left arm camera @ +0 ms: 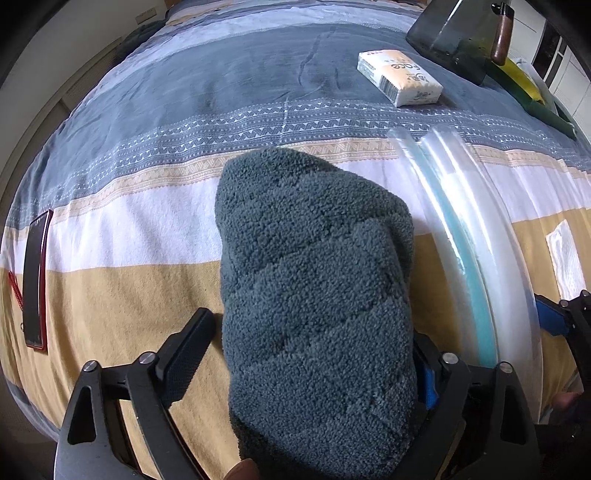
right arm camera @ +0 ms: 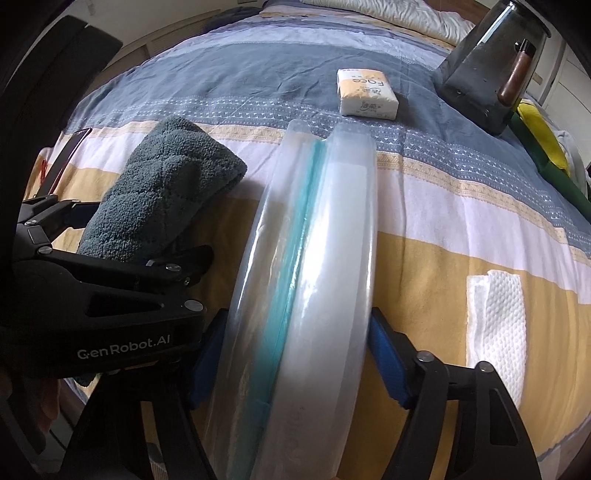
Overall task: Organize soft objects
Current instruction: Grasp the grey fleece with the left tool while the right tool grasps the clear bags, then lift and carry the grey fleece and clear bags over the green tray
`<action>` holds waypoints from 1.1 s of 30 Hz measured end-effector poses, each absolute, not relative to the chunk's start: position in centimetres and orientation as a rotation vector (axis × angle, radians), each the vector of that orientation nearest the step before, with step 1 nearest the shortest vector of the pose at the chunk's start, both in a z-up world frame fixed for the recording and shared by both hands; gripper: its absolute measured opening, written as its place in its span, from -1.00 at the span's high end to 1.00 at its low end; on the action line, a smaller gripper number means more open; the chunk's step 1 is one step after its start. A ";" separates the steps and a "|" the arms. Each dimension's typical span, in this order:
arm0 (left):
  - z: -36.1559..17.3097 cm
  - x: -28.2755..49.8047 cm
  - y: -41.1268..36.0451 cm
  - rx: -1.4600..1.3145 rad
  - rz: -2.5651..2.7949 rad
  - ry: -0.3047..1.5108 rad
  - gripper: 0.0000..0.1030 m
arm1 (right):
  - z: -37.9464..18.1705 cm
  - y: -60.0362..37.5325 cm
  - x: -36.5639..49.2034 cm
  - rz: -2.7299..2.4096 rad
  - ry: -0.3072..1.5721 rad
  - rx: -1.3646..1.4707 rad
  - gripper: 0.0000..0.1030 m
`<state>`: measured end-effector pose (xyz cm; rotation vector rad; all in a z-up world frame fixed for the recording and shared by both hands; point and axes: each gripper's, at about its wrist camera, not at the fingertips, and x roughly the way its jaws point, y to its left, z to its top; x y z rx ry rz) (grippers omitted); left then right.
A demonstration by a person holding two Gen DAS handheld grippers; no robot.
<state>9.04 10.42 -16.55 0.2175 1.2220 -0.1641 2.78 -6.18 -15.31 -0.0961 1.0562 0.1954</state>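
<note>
Towel (left arm camera: 317, 295), teal and rolled, lying on bed (left arm camera: 129, 295) between spread left tongs (left arm camera: 306, 354), only one pad touching, not pinched; clear zip bag (right arm camera: 306, 280) just beside, standing on edge inside right tongs (right arm camera: 295, 354), pads at both sides, grip unclear. Nothing bagged yet; tissue pack (left arm camera: 400, 77), folded paper towel (right arm camera: 496, 325) still loose

A bed (left arm camera: 147, 229) fills the room's middle, its cover striped in grey-blue, white and mustard with patterned bands, while a pale wall (left arm camera: 92, 22) rises behind it on the left and white cupboard doors (left arm camera: 565, 62) stand at the right in soft daylight.
</note>
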 end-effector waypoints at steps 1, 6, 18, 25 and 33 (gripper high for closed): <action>-16.5 9.1 10.2 0.221 -0.167 1.221 -0.65 | -15.3 -6.2 2.8 0.197 1.054 -0.098 -0.26; -16.4 9.4 9.1 0.230 -0.172 1.216 -0.42 | -15.2 -6.5 2.9 0.208 1.055 -0.090 -0.05; -15.3 9.5 7.7 0.243 -0.184 1.191 0.42 | -14.8 -7.5 3.6 0.243 1.064 -0.053 0.65; -14.9 9.5 8.2 0.270 -0.186 1.182 0.55 | -14.5 -7.2 3.6 0.248 1.061 -0.062 0.84; -13.8 9.1 8.9 0.261 -0.164 1.167 0.57 | -13.4 -7.8 3.4 0.268 1.042 -0.028 0.88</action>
